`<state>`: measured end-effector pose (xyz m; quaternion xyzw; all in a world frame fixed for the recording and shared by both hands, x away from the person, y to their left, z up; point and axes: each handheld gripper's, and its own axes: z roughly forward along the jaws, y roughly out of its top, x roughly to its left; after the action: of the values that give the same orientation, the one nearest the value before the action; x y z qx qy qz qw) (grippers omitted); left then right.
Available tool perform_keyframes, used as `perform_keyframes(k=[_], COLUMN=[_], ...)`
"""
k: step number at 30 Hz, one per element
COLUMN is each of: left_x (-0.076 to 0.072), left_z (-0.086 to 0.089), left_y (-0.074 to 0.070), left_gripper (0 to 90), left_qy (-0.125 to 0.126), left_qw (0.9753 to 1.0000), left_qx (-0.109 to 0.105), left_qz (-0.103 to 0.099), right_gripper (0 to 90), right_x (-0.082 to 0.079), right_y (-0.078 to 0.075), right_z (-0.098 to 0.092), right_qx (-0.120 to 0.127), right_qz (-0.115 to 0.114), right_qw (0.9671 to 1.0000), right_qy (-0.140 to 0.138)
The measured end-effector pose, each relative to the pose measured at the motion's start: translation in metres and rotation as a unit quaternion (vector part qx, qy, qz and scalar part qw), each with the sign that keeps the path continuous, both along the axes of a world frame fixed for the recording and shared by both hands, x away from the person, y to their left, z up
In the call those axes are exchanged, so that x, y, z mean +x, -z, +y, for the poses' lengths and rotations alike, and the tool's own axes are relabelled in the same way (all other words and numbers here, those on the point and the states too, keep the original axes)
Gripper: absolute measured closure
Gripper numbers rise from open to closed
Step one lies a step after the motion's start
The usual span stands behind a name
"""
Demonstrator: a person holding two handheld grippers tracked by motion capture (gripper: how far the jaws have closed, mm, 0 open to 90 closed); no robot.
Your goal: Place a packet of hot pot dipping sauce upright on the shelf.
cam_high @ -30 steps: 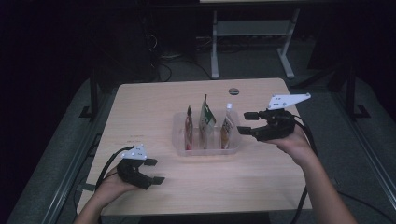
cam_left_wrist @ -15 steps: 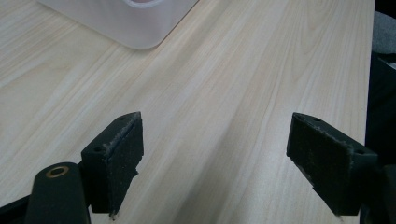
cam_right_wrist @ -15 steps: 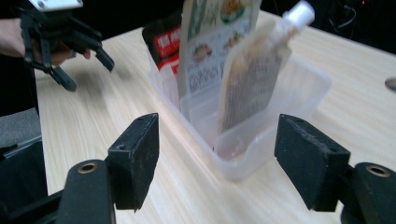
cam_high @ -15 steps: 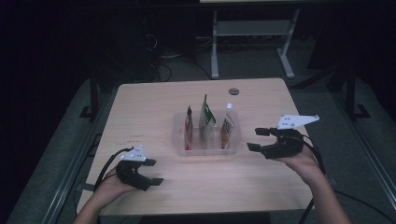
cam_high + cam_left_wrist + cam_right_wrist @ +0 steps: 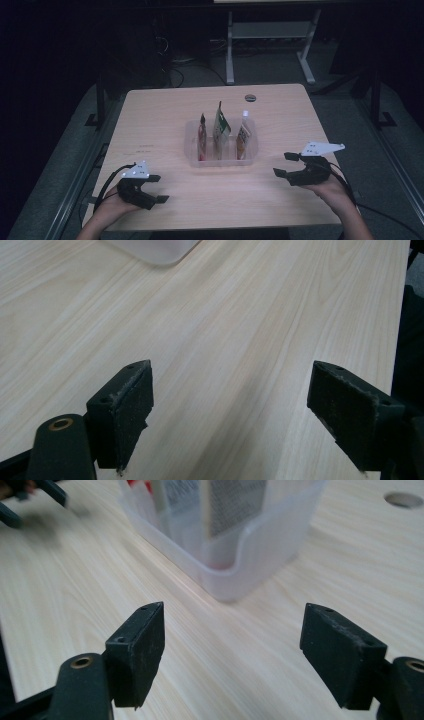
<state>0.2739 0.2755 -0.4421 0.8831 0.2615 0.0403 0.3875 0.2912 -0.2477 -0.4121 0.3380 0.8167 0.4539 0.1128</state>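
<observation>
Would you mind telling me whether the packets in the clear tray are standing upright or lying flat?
Upright. The three packets stand on end side by side in the clear tray, their tops rising above its rim.

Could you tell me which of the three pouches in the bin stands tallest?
The middle pouch, the green and white one, rises highest. The red pouch at its left and the white-capped pouch at its right both stop lower in the bin.

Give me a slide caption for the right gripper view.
Open right gripper low over the table, facing a corner of the clear bin of packets.
</observation>
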Motion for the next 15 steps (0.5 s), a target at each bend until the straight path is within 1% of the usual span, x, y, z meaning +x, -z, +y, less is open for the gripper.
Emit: perform_keyframes(k=[5,8,9,10,11,13,15], left_x=[-0.003,-0.002,-0.001,0.000,0.001,0.003,0.003], left_z=[0.008,0.012,0.014,0.015,0.017,0.019,0.019], left_y=[0.002,0.002,0.002,0.001,0.001,0.003,0.005], left_gripper=[18.2,18.2,18.2,18.0,17.9,17.9,17.8], left_qy=[-0.012,-0.017,-0.019,-0.020,-0.022,-0.027,-0.029], left_qw=[0.9999,0.9998,0.9998,0.9998,0.9997,0.9995,0.9995], left_qx=[-0.003,0.000,-0.002,-0.001,-0.001,0.001,0.003], left_qz=[0.001,-0.004,-0.006,-0.010,-0.011,-0.014,-0.013], right_gripper=[21.9,21.0,21.0,21.0,20.6,19.7,18.4], right_x=[-0.004,-0.004,-0.004,-0.003,-0.002,-0.001,0.000], right_y=[0.014,0.020,0.022,0.024,0.026,0.031,0.037], right_z=[-0.006,-0.009,-0.009,-0.009,-0.009,-0.008,-0.008], right_qx=[-0.011,-0.014,-0.013,-0.016,-0.022,-0.030,-0.043], right_qz=[0.007,0.013,0.015,0.021,0.019,0.024,0.029], right_qw=[0.9998,0.9995,0.9995,0.9994,0.9993,0.9989,0.9983], right_qy=[0.018,0.024,0.024,0.024,0.024,0.027,0.027])
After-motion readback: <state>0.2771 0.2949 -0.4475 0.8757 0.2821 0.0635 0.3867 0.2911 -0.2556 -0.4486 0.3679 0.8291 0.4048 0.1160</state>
